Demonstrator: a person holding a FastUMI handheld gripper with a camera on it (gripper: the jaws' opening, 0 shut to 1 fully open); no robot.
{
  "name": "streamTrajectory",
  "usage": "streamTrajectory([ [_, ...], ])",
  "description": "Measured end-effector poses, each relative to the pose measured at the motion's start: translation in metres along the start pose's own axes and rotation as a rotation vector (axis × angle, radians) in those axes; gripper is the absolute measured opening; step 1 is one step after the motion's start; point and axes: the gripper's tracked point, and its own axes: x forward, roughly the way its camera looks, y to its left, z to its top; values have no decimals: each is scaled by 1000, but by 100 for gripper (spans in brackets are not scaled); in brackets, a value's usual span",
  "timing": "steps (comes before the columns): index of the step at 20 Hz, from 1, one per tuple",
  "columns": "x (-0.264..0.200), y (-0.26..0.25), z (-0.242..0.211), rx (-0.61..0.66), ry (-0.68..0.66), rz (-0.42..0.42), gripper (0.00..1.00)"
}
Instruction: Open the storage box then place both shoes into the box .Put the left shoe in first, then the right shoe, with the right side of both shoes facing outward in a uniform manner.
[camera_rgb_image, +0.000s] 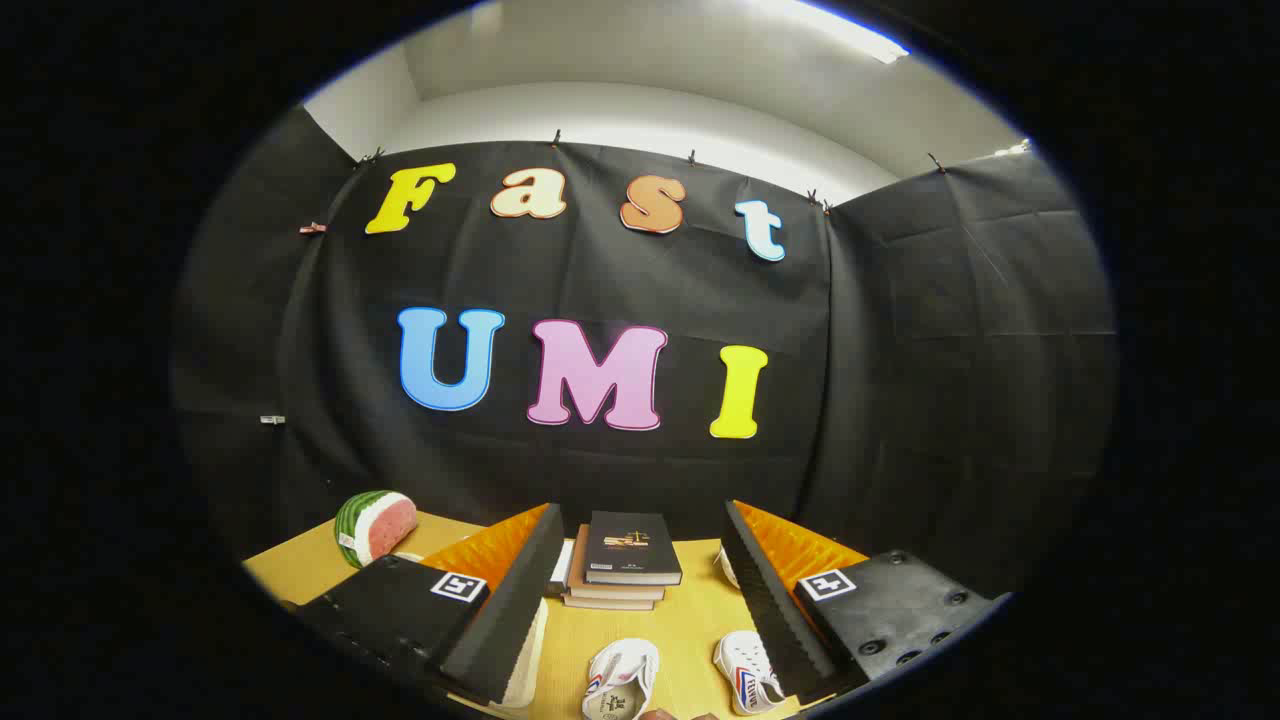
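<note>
Two white shoes with red and blue side stripes lie on the yellow table (690, 620), close in between my fingers. One shoe (620, 680) sits near the middle with its opening turned up. The other shoe (748, 675) lies close against my right finger. My gripper (642, 518) is open and held above the table, with nothing between its fingers. A white object (528, 650) shows below my left finger; most of it is hidden, so I cannot tell what it is.
A stack of books (625, 565) with a dark cover on top lies beyond the shoes, between the fingertips. A watermelon slice (375, 525) stands at the table's far left. The black cloth wall closes off the back.
</note>
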Motion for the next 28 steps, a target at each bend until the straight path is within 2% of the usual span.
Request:
streamTrajectory([
  [9, -10, 0, -3, 24, 24, -19, 97],
  [20, -18, 12, -6, 10, 23, 9, 97],
  [28, -12, 12, -19, 9, 73, 36, 97],
])
